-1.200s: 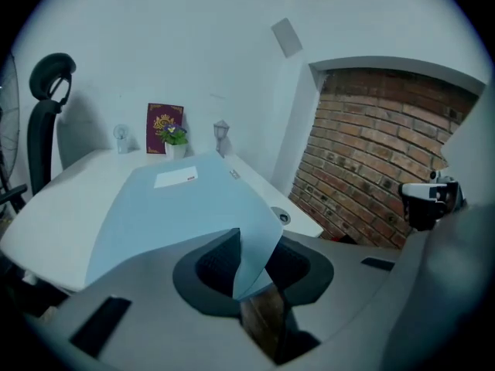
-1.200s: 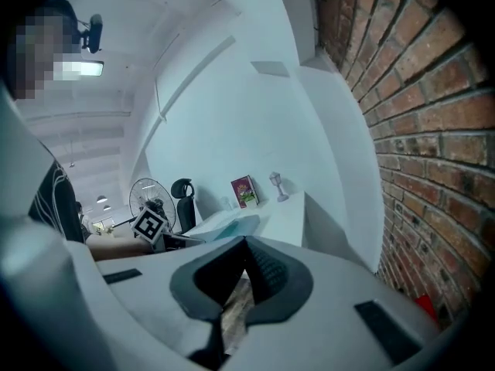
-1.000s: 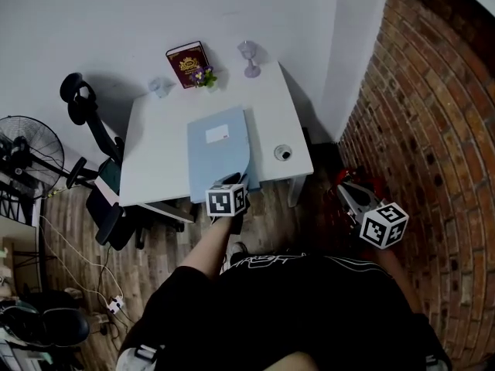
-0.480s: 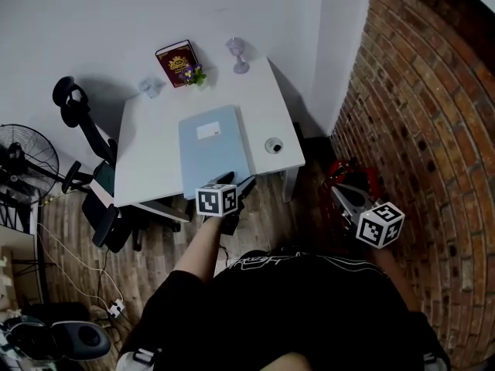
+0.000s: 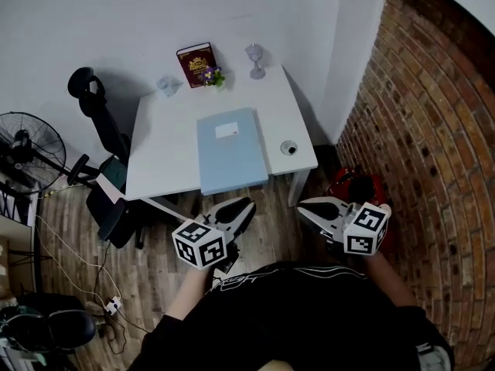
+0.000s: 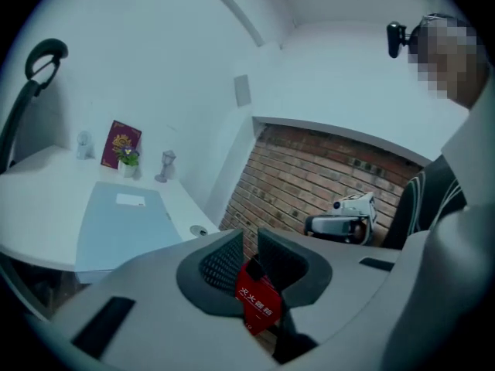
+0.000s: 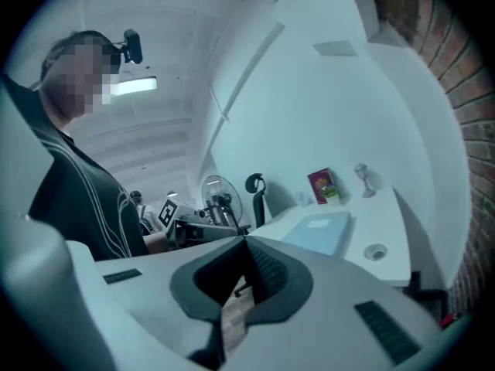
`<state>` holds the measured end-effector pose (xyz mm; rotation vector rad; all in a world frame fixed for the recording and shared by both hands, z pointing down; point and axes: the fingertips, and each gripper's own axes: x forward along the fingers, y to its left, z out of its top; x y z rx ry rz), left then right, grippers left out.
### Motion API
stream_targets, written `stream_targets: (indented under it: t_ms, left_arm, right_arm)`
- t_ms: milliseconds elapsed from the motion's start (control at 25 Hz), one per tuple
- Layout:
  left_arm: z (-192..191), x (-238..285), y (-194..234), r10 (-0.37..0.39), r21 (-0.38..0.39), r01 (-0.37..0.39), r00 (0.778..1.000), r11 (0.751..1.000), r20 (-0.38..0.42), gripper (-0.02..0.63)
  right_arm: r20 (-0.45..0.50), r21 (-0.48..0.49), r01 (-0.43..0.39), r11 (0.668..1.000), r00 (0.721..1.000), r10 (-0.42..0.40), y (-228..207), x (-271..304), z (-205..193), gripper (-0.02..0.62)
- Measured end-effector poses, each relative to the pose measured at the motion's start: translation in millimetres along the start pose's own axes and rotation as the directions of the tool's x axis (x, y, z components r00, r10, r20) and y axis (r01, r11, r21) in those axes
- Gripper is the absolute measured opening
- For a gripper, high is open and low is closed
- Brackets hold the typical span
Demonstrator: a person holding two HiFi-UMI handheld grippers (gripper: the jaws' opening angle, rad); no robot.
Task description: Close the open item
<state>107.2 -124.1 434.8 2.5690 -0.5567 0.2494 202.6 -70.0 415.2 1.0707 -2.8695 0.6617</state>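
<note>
A light blue folder point(image 5: 230, 151) lies flat with its cover down on the white table point(image 5: 158, 153). It also shows in the left gripper view as the folder point(image 6: 124, 219) and in the right gripper view as the folder point(image 7: 319, 232). Both grippers hang in front of my body, short of the table's near edge and touching nothing. My left gripper point(image 5: 246, 205) point(image 6: 249, 238) has just been closing and keeps a narrow gap, with nothing between its pads. My right gripper point(image 5: 303, 204) point(image 7: 246, 242) is shut and empty.
At the table's back stand a red book point(image 5: 193, 62), a small flower pot point(image 5: 210, 76), a goblet point(image 5: 254, 59) and a small glass point(image 5: 166, 85). A round grommet point(image 5: 288, 148) sits near the right edge. An office chair point(image 5: 104, 168), fan point(image 5: 27, 149), brick wall point(image 5: 433, 130) and red box point(image 5: 356, 188) surround it.
My left gripper has drawn back from the folder's near edge toward my body. My right gripper has swung in from the right and up. The folder has stayed where it was.
</note>
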Motion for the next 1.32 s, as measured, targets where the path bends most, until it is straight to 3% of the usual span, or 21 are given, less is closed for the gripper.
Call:
stream_targets:
  t_ms: [80, 200, 440, 640, 840, 1320]
  left_arm:
    - [2.6, -24.2, -17.8, -0.046, 0.003, 0.046, 0.999, 0.999, 0.022, 0.060]
    - [6.5, -55.6, -34.9, -0.079, -0.008, 0.080, 0.993, 0.997, 0.085, 0.052]
    - [-8.4, -92.1, -39.8, -0.022, 0.032, 0.018, 0.994, 0.999, 0.107, 0.049]
    - [-26.8, -95.4, -46.7, -0.053, 0.031, 0.051, 0.996, 0.998, 0.074, 0.049]
    - [-26.5, -96.4, -60.5, -0.085, 0.049, 0.082, 0.994, 0.995, 0.073, 0.049]
    - [-20.1, -135.2, -84.8, -0.059, 0.138, 0.044, 0.992, 0.990, 0.109, 0.049]
  right_arm:
    - [0.027, 0.005, -0.064, 0.998, 0.998, 0.064, 22.9, 14.9, 7.9, 0.003]
    - [0.073, 0.022, -0.092, 0.995, 0.993, 0.091, 45.2, 29.5, 14.9, 0.002]
    - [0.073, -0.001, -0.077, 0.997, 0.994, 0.077, 70.2, 41.9, -1.8, 0.002]
    - [0.071, 0.036, -0.039, 0.999, 0.997, 0.037, 77.6, 37.6, -23.1, 0.002]
    - [0.072, 0.011, -0.016, 1.000, 0.997, 0.015, 90.8, 28.8, -22.9, 0.002]
    - [0.114, -0.080, -0.006, 0.997, 0.993, 0.015, 133.3, 11.6, -13.2, 0.002]
